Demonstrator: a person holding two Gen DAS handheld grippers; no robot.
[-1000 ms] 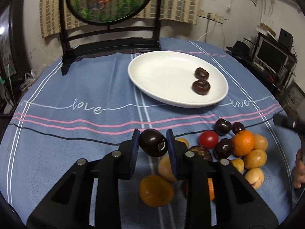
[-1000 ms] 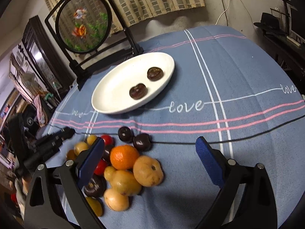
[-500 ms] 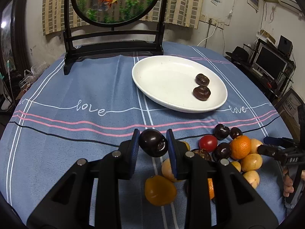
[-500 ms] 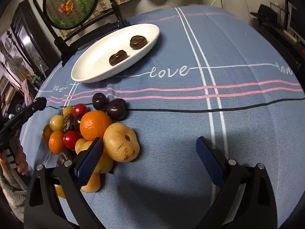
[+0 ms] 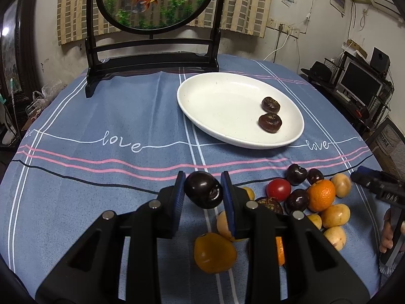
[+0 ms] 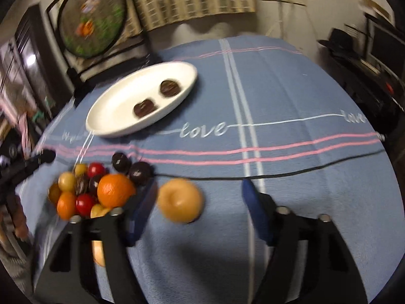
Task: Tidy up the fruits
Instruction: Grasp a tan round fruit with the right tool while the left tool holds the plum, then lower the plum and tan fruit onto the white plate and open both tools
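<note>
- Currently my left claw [image 5: 203, 194] is clamped on a dark plum [image 5: 204, 193], held between the blue pads [image 5: 179, 197], above the bench [image 5: 101, 177] and short of the white plate [image 5: 227, 93].
- Plate sits on the blue striped cloth, well ahead of the claw; two dark wrinkled fruits [image 5: 270, 121] lie in its right half, one just behind the other.
- Fruit pile [image 5: 303, 202] is on the cloth to the right of the left claw: an orange [image 5: 321, 195], a red tomato [image 5: 278, 190], dark plums, several yellow-tan fruits. One orange-yellow fruit [image 5: 214, 252] lies below, between the claw's arms in view.
- My right claw [image 6: 197, 202] is spread wide, holding nothing. View is motion-blurred.
- A round tan fruit [image 6: 180, 200] lies on the cloth between the right claw's pads, nearer the left pad; can't tell if it touches it.
- The rest of the pile sits left of that pad; the orange is just beside it.
- Goldfish screen on a black stand [image 5: 152, 58] is at the far edge of the bench.
</note>
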